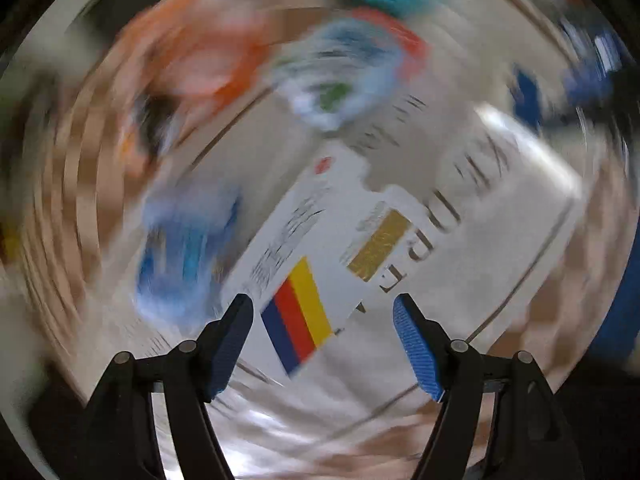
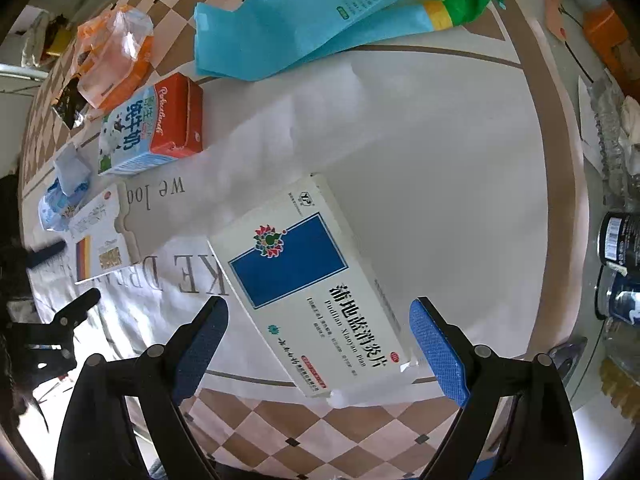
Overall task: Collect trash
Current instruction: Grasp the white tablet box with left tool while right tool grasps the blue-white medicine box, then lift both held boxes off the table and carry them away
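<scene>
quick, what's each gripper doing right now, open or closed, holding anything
Left gripper: open, holding nothing, over the small striped box.
Right gripper: open, holding nothing, straddling the white medicine box.

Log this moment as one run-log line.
left gripper: open, over striped box, view blurred | right gripper: open, straddling medicine box | nothing held

Colours and patterns of the items on the table

The medicine box (image 2: 308, 288) is white with a blue rectangle; the small box (image 2: 100, 240) is white with blue, red and yellow stripes and a gold patch. The milk carton (image 2: 154, 124) is coloured blue, white and red. The bag (image 2: 320, 16) is cyan with yellow and green bands. The tablecloth (image 2: 320, 428) is patterned in brown and cream checks. The finger pads (image 2: 440, 352) are blue.
</scene>
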A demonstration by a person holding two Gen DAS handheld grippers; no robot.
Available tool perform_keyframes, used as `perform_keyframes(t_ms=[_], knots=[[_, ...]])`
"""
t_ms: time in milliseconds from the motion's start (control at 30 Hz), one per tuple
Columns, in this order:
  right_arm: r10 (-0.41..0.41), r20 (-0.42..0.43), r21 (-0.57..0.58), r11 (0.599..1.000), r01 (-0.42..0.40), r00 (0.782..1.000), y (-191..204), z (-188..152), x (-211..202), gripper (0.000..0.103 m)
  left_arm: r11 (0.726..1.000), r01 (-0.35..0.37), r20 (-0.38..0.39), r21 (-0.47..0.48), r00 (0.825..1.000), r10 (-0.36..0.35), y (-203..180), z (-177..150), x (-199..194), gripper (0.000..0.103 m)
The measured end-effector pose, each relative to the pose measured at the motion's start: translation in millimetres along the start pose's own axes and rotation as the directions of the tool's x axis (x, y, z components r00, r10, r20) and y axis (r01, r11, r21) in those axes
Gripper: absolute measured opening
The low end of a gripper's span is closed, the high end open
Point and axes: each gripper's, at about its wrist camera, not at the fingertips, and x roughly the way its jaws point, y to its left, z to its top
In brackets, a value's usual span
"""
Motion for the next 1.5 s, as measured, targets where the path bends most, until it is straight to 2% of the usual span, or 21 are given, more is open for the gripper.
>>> perform_keyframes(t_ms=[133,167,200,333,467,533,567,600,667,700,800,867,900,1000,1100,1167,1233,1300,1400,1433,1500], knots=[[-0.007,-0.009,0.011,1.0,0.007,1.0,-0.8,3.6,5.1,0.093,0.985,-0.025,-0.116,0.17,0.992,0.046,-25.9,40.2,23.1,0.072],[-0.005,-0.011,0.014,1.0,0.006,1.0,-2.8,4.1,5.7,0.093,0.982,-0.022,-0.119,0.186,0.992,0.044,-29.6,44.4,24.3,0.084],[-0.004,-0.012,0.016,1.0,0.004,1.0,-10.0,7.2,7.2,0.093,0.98,-0.036,-0.1,0.197,0.993,0.056,-33.0,52.3,23.7,0.085],[0.014,-0.009,0.015,1.0,-0.014,1.0,-23.8,8.0,4.8,0.093,0.987,-0.007,-0.083,0.161,0.996,0.02,-29.8,69.6,24.8,0.08],[0.016,-0.005,-0.008,1.0,-0.016,1.0,-28.6,-1.1,0.1,0.093,0.997,0.07,-0.064,-0.022,0.995,-0.071,-16.2,67.1,20.4,0.078],[0.014,-0.008,-0.016,1.0,-0.014,1.0,-27.2,-3.9,1.5,0.093,0.97,0.126,-0.063,-0.209,0.988,-0.142,-9.4,60.2,21.1,0.078],[0.01,-0.012,-0.02,1.0,-0.01,1.0,-28.6,-6.1,2.3,0.093,0.941,0.143,-0.066,-0.307,0.983,-0.171,-6.1,53.9,22.7,0.079],[0.0,-0.023,-0.023,1.0,-0.001,1.0,-27.4,-6.7,6.6,0.093,0.873,0.159,-0.078,-0.46,0.973,-0.219,-0.2,43.0,27.0,0.079],[-0.012,-0.042,-0.029,1.0,0.011,0.999,-25.3,-7.0,14.3,0.093,0.718,0.218,-0.048,-0.661,0.943,-0.33,8.4,21.1,35.6,0.079],[-0.007,-0.039,-0.037,0.999,0.006,0.999,-23.8,-6.9,16.8,0.093,0.614,0.22,-0.017,-0.758,0.934,-0.356,11.1,6.8,38.8,0.079],[-0.03,-0.026,-0.055,0.998,0.029,0.999,-14.4,-6.6,28.0,0.093,0.517,0.253,0.071,-0.818,0.936,-0.345,5.8,-5.2,38.1,0.08],[-0.072,0.006,-0.044,0.996,0.072,0.997,-10.4,-11.6,30.1,0.091,0.519,0.273,0.092,-0.81,0.933,-0.348,0.2,-4.3,38.5,0.08],[-0.083,0.023,-0.015,0.996,0.084,0.996,-10.7,-14.5,28.5,0.088,0.554,0.267,0.077,-0.788,0.936,-0.343,-8.1,-18.2,45.9,0.08],[0.046,-0.033,0.164,0.986,-0.04,0.998,-27.3,-25.7,31.3,0.088,0.725,0.191,-0.052,-0.662,0.953,-0.298,-44.4,-8.3,55.5,0.08],[0.253,-0.071,0.272,0.936,-0.225,0.965,-38.8,-31.9,36.7,0.09,0.808,0.114,-0.112,-0.578,0.97,-0.217,-74.3,12.4,58.7,0.086],[0.234,-0.065,0.225,0.951,-0.214,0.97,-33.3,-31.6,34.6,0.092,0.785,0.109,-0.073,-0.609,0.979,-0.192,-82.3,21.6,55.0,0.083],[0.154,-0.034,0.156,0.977,-0.147,0.988,-24.7,-30.9,32.8,0.093,0.723,0.117,-0.026,-0.681,0.983,-0.183,-75.5,34.4,47.0,0.075],[0.103,-0.015,0.105,0.989,-0.101,0.995,-14.9,-29.1,32.5,0.093,0.618,0.143,0.017,-0.773,0.979,-0.205,-65.5,24.3,48.9,0.071],[0.024,0.001,0.041,0.999,-0.024,1.0,3.3,-33.3,35.7,0.094,0.515,0.161,0.053,-0.842,0.975,-0.218,-59.5,13.0,54.5,0.071],[-0.001,0.013,0.028,1.0,0.001,1.0,10.3,-35.5,37.1,0.094,0.509,0.173,0.067,-0.843,0.973,-0.22,-50.9,11.7,57.3,0.071],[-0.075,0.044,0.016,0.997,0.074,0.996,22.0,-42.9,39.2,0.084,0.54,0.155,0.043,-0.827,0.976,-0.214,-54.8,12.1,61.6,0.072]])
